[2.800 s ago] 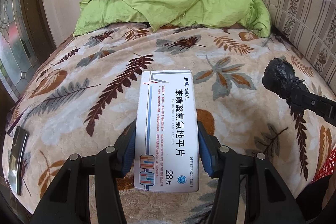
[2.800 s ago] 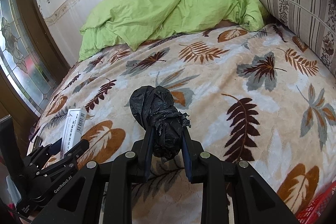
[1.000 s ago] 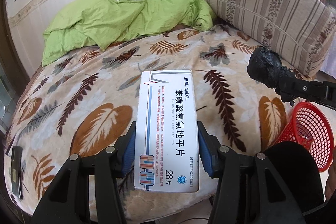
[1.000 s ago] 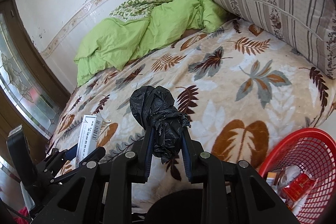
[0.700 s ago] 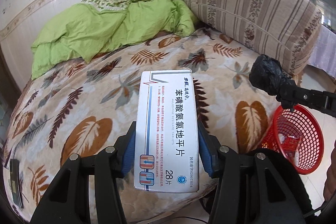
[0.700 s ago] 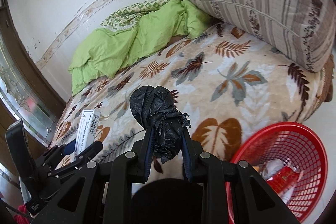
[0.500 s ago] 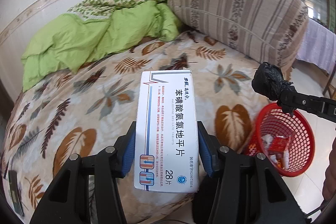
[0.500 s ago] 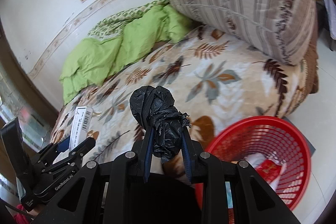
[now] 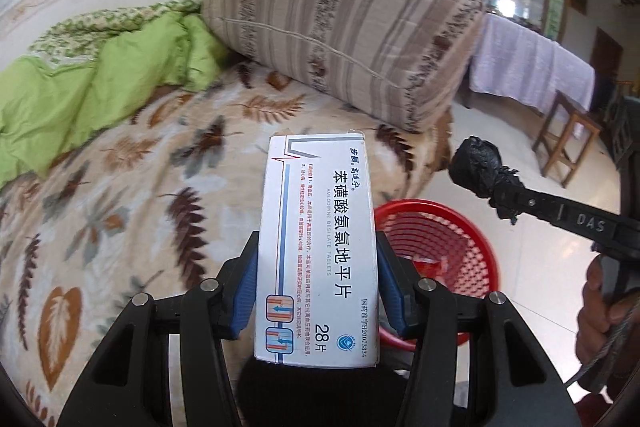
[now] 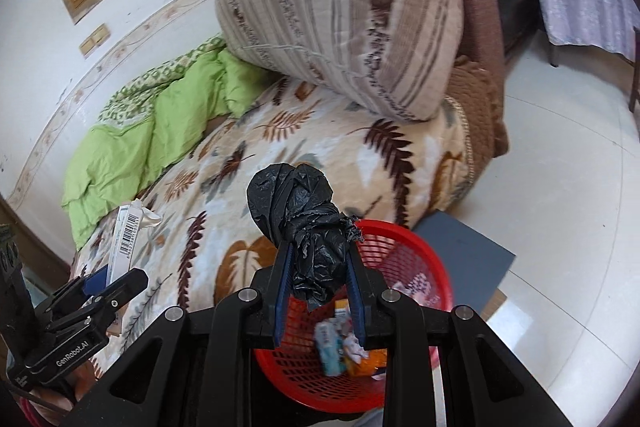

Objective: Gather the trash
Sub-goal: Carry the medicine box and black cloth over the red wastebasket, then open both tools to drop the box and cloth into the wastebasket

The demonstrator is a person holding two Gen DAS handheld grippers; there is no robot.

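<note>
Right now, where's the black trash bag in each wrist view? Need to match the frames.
Left wrist view: black trash bag at right of centre, clamped at the tip of the right gripper reaching in from the right edge, above the red basket.
Right wrist view: bag at centre, pinched between the near fingers.
Shared landmark: the red basket on the floor beside the bed.

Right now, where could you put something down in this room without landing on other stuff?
The leaf-print blanket is bare between the green quilt and the striped bolster. The white floor right of the red basket is open. The basket already holds wrappers.
</note>
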